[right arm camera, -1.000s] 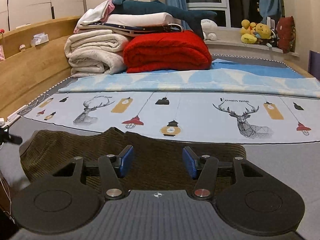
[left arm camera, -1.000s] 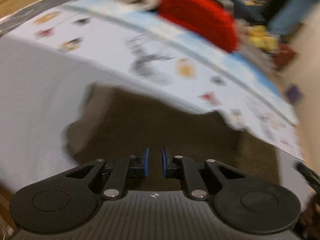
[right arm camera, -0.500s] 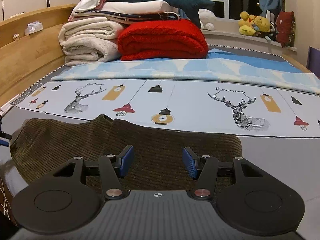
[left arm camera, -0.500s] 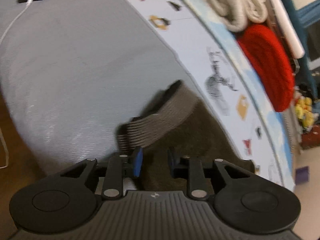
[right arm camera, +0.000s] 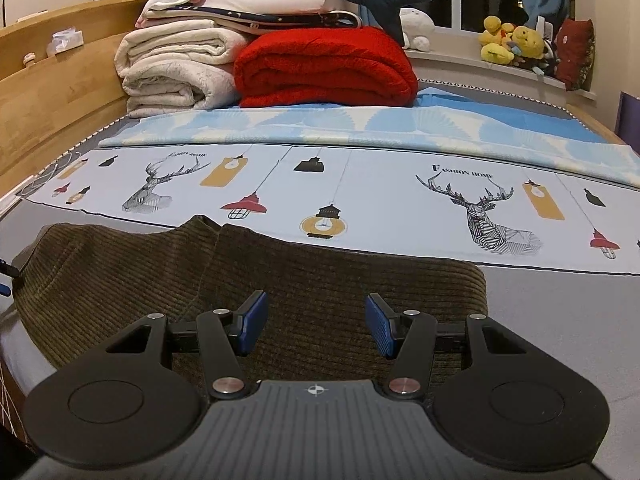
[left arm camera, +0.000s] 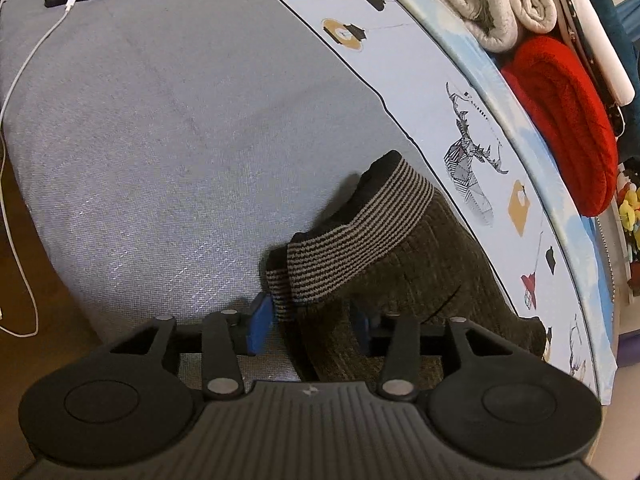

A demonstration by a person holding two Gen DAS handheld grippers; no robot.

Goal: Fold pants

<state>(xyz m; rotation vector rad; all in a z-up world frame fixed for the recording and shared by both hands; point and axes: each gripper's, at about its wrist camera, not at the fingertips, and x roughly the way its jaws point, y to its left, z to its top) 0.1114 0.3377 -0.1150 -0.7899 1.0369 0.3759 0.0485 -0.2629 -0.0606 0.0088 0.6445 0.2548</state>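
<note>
Fingers of the left gripper were seen parted, jaws just opened, the striped waistband of the pants lying loose between them. Right gripper was recorded open above the pants, spread at lower centre on the bed.

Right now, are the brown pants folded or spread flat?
Folded. The corduroy pants lie doubled on the bed, and the striped waistband shows two stacked layers.
</note>
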